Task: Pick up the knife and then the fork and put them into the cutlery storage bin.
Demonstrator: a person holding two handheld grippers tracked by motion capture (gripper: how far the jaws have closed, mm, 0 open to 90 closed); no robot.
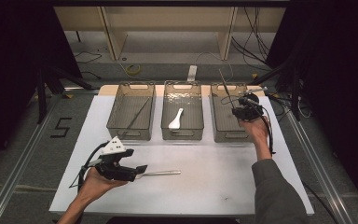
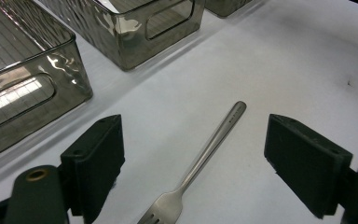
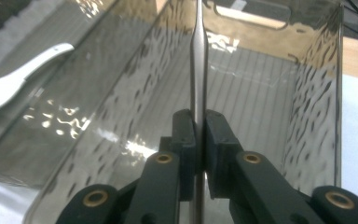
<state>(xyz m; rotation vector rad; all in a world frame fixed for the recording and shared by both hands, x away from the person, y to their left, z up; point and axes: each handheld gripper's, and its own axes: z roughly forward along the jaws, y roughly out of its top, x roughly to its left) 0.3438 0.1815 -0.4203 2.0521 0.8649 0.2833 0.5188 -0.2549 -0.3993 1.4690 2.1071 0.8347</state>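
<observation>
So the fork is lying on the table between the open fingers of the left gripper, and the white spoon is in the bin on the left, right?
Not quite. The white spoon lies in the middle bin, not the left one, as the high view shows. The rest holds: the fork lies on the table between the open fingers of the left gripper.

A steel fork [image 2: 204, 161] lies flat on the white desk [image 2: 284, 70]; a slim metal utensil [image 3: 198, 60] stands upright over the right smoky bin [image 3: 317, 93].

Brushed metal fork [image 2: 205, 158]; glossy smoked-plastic bins [image 1: 182, 116]; matt white table [image 1: 214, 177].
</observation>
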